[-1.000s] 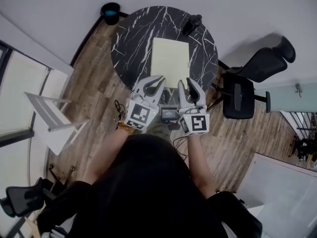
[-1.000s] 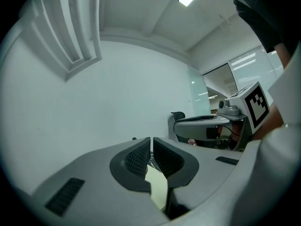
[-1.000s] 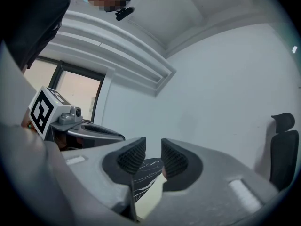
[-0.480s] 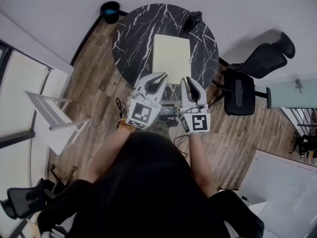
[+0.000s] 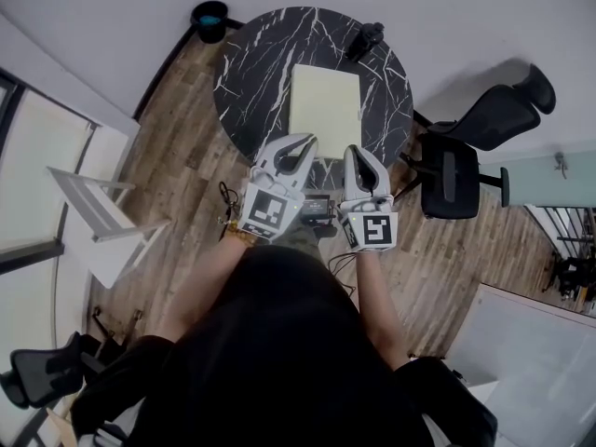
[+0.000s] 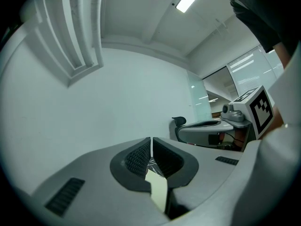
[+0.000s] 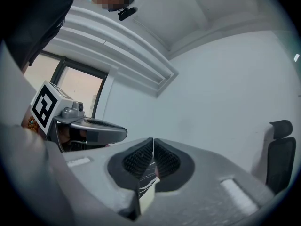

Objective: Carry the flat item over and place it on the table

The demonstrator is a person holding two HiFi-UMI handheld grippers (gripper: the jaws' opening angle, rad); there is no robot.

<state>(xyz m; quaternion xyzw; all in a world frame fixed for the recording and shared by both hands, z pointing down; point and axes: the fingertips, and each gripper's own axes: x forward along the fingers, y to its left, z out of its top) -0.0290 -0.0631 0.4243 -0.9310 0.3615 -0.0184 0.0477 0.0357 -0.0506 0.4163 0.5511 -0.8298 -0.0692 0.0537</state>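
**A:** What is being shown, from the largest element downward?

**B:** A wooden floor (image 5: 168, 147) is being shown beneath a round black counter (image 5: 251, 73) veined in white. A black office chair (image 5: 456, 170) is being seen just beside the counter's right rim. A white frame (image 5: 98, 222) is being seen well apart from it at the left.

**A:** Where is the flat item being located?

**B:** The pale yellow flat item (image 5: 324, 105) is being seen over the middle of the counter, with its near edge reaching toward the counter's near rim. Whether it is resting fully on the top cannot be told.

**A:** How is it being held?

**B:** It is being gripped at that near edge by both tools, side by side. In the left gripper view, the fingers (image 6: 136, 157) of the left gripper (image 5: 300, 147) are being pressed together on the flat item (image 6: 157, 189). The fingers (image 7: 138, 161) of the right gripper (image 5: 361, 156) have just been closing. In the right gripper view they are being pinched on the item's edge, with the veined counter showing behind it.

**A:** What smaller things are being recorded?

**B:** A black bin (image 5: 209, 19) is being shown on the floor beyond the counter. A small dark object (image 5: 365, 37) is being shown at the counter's far rim.
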